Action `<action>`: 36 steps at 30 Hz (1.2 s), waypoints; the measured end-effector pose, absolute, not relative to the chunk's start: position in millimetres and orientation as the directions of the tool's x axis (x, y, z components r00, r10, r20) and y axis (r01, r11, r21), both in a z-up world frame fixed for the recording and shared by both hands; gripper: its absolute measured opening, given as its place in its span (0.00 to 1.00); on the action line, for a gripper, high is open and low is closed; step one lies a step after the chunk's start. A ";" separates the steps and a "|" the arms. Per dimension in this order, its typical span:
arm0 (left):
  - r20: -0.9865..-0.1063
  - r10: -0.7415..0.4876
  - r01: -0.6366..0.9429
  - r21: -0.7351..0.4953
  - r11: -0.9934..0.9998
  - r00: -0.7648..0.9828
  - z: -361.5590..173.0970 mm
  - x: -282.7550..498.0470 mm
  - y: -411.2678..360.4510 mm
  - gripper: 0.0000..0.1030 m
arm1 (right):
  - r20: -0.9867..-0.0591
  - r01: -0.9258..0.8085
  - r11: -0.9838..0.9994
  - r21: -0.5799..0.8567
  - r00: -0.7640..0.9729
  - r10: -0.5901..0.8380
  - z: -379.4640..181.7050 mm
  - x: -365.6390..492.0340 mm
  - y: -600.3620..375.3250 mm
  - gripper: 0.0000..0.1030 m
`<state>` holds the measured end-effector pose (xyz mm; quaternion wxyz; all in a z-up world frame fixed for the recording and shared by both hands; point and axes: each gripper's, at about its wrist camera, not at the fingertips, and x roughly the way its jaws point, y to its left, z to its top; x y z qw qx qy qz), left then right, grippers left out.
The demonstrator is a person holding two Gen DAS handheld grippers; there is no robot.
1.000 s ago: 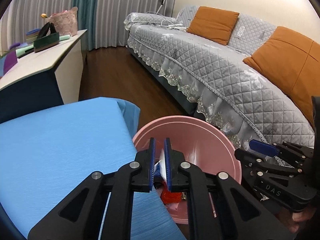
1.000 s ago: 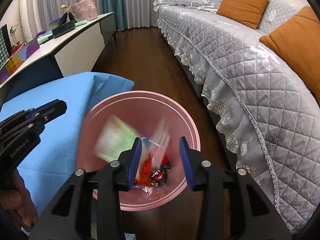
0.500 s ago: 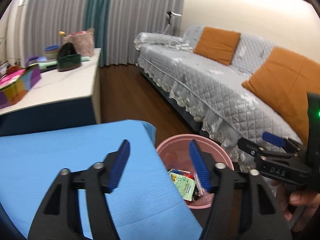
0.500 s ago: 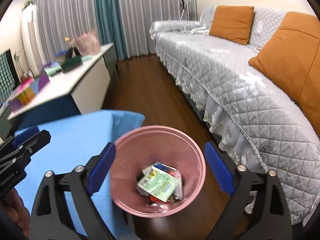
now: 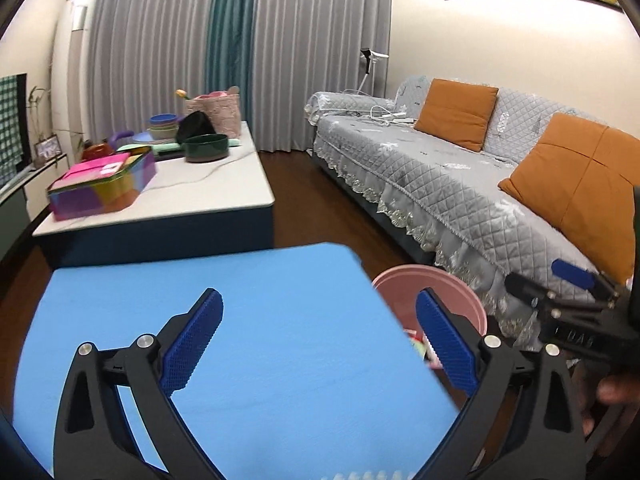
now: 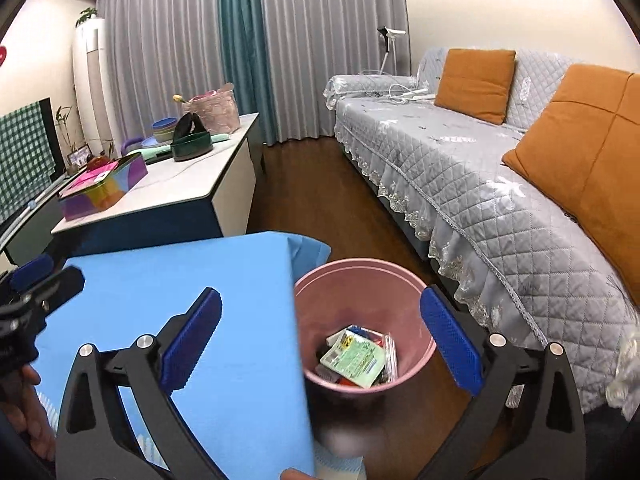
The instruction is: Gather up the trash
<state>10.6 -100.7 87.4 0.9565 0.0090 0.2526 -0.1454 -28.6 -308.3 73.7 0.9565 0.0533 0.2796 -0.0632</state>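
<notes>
A pink bin (image 6: pixel 332 312) stands on the floor by the right edge of a blue-covered table (image 6: pixel 160 280). Wrappers and a green-white packet (image 6: pixel 356 356) lie at its bottom. My right gripper (image 6: pixel 320 296) hangs above the table edge and the bin, its jaws opening wide with nothing between them. In the left wrist view my left gripper (image 5: pixel 320 300) is over the blue table (image 5: pixel 260 320), jaws opening too and empty. There the bin (image 5: pixel 440 284) shows only partly behind the right finger, with a little trash (image 5: pixel 416 340) visible.
A grey quilted sofa (image 5: pixel 460 184) with orange cushions (image 5: pixel 456 112) runs along the right. A low white-topped table (image 5: pixel 208 184) behind holds a colourful box (image 5: pixel 100 188), bowls and a basket. Dark wooden floor (image 6: pixel 320 184) lies between them.
Both grippers have risen and drawn back from the bin, and both sets of jaws have opened wide. The packet and wrappers have dropped from them into the bin.
</notes>
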 end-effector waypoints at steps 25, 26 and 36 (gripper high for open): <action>-0.530 -0.135 0.096 -0.101 0.990 0.837 31.9 -29.9 -38.3 0.91 | -0.572 0.090 0.994 -0.054 0.814 -0.105 37.9 -58.6 -245.3 0.95; -0.530 -0.131 0.091 -0.101 0.991 0.838 31.2 -30.6 -37.5 0.91 | -0.572 0.090 0.995 -0.054 0.814 -0.104 37.9 -58.4 -244.7 0.95; -0.523 -0.092 0.053 -0.090 0.995 0.847 32.0 -35.1 -32.3 0.91 | -0.567 0.090 0.994 -0.062 0.816 -0.110 38.0 -57.5 -239.7 0.95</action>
